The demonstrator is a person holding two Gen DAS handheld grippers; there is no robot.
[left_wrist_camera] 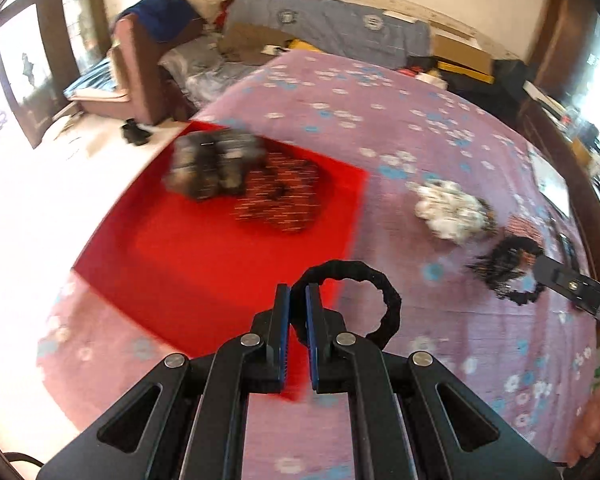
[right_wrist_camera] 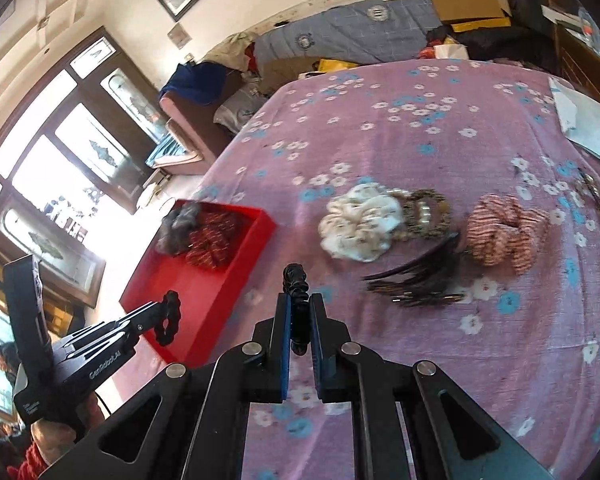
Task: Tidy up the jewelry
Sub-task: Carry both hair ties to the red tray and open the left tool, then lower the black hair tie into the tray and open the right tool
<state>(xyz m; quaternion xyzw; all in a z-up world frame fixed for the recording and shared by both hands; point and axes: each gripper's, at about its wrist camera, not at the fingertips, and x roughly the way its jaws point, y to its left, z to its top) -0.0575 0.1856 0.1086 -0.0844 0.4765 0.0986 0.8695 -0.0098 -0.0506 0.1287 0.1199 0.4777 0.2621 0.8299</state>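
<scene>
My left gripper [left_wrist_camera: 298, 294] is shut on a black hair tie [left_wrist_camera: 380, 284], held above the near right edge of the red tray [left_wrist_camera: 204, 256]. It also shows in the right wrist view [right_wrist_camera: 168, 316]. My right gripper [right_wrist_camera: 300, 304] is shut on a second black hair tie [right_wrist_camera: 296, 280] above the bedspread. The red tray [right_wrist_camera: 204, 296] holds a grey scrunchie [left_wrist_camera: 208, 164] and a dark red patterned scrunchie [left_wrist_camera: 284, 196]. A cream scrunchie [right_wrist_camera: 360, 224], beaded bracelets [right_wrist_camera: 424, 212], a striped pink scrunchie [right_wrist_camera: 508, 232] and dark hair combs [right_wrist_camera: 416, 276] lie on the bedspread.
The pink floral bedspread [right_wrist_camera: 420, 360] covers the work surface. White papers [right_wrist_camera: 588, 124] lie at its far right edge. Beyond it are a brown armchair [left_wrist_camera: 136, 68], cardboard boxes [left_wrist_camera: 460, 52] and a blue-grey cloth [left_wrist_camera: 340, 28]. Windows are on the left.
</scene>
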